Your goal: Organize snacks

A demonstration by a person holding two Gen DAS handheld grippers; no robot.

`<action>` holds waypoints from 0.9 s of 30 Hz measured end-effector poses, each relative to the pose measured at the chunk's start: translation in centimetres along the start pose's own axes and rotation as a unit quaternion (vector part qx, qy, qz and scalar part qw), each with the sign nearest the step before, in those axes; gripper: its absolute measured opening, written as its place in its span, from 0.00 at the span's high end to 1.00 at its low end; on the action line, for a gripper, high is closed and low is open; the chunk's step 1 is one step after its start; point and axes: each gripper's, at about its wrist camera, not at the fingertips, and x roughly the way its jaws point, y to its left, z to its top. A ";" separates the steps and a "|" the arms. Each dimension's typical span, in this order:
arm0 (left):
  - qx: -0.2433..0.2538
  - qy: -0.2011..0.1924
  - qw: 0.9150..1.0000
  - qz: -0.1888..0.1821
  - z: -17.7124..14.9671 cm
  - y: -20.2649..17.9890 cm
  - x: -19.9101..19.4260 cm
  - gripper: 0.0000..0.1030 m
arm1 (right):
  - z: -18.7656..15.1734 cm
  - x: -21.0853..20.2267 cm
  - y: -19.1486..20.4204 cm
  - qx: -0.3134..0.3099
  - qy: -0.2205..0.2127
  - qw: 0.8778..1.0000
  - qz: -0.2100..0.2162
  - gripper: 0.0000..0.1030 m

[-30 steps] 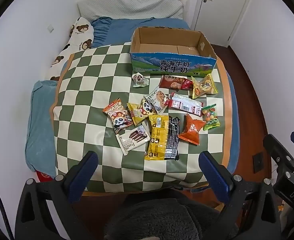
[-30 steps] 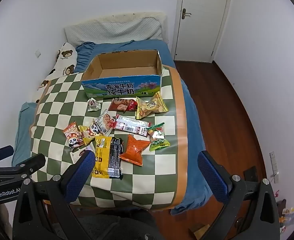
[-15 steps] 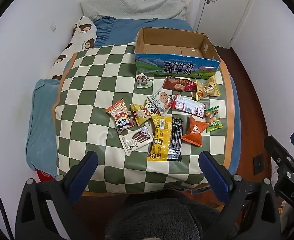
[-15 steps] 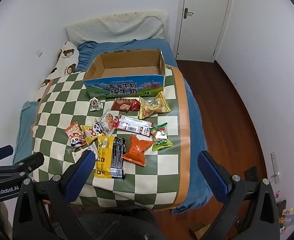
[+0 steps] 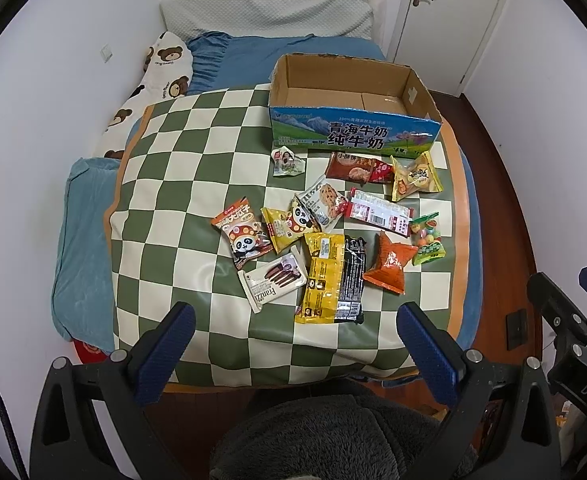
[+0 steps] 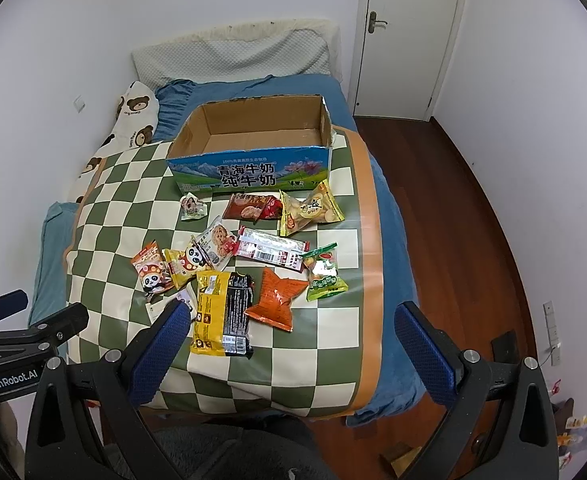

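Snacks (image 5: 333, 236): about a dozen loose packets lying scattered and partly overlapping on the checkered mat (image 5: 181, 184) of the bed, just in front of the empty cardboard box (image 5: 353, 120); none boxed yet. Risk, as judged: overlapped, slippery wrappers may be pinched two at a time or slide off the soft mat edge. Left hand-held gripper (image 5: 293, 344) and right hand-held gripper (image 6: 289, 340): both spread wide, holding nothing, hovering clear of the packets.

On my bed (image 5: 93, 240) lies a mat (image 5: 173, 184); a box (image 5: 353, 136) at its far end; snacks (image 5: 333, 232) before it.
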 end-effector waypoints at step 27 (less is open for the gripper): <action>0.000 0.002 1.000 -0.001 0.0 0.0 0.1 0.00 | 0.1 0.1 0.0 0.000 0.005 1.000 0.001 0.00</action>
